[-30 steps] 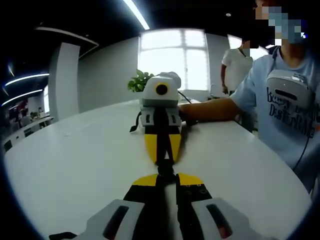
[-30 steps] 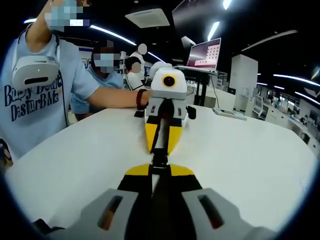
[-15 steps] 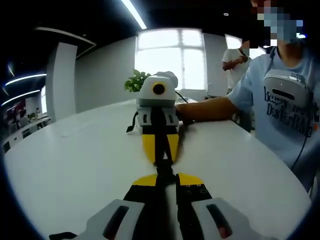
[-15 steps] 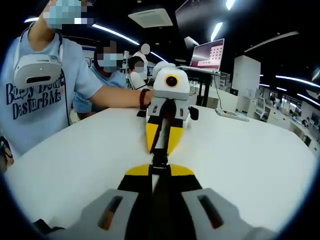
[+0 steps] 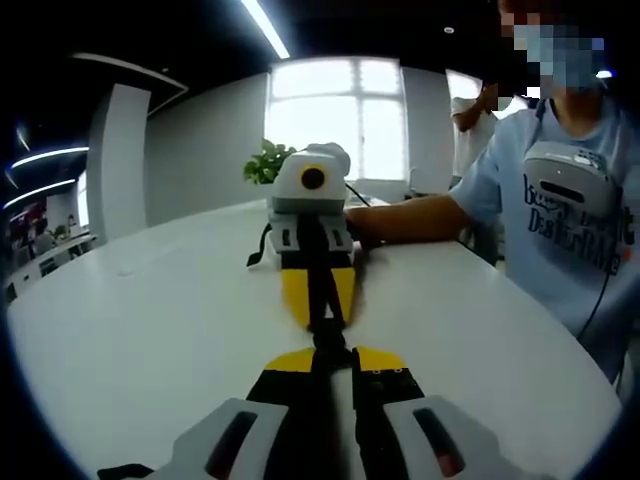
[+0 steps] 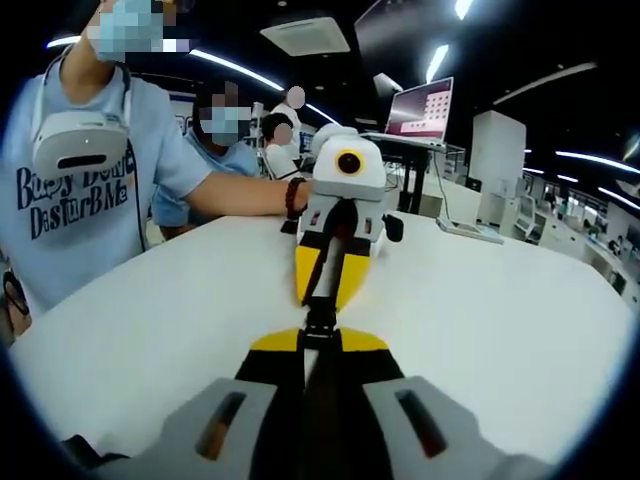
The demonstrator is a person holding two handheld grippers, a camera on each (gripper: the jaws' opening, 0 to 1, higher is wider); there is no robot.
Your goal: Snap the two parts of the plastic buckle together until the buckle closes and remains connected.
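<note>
In the left gripper view, my left tongs are squeezing 1 end of the small black buckle above the white table. It looks light and stiff.

In the right gripper view, my right tongs are pinching the other end; its join is too small to see.

Blown-out window glare, ceiling strip lights, fisheye-bent soft edges.
</note>
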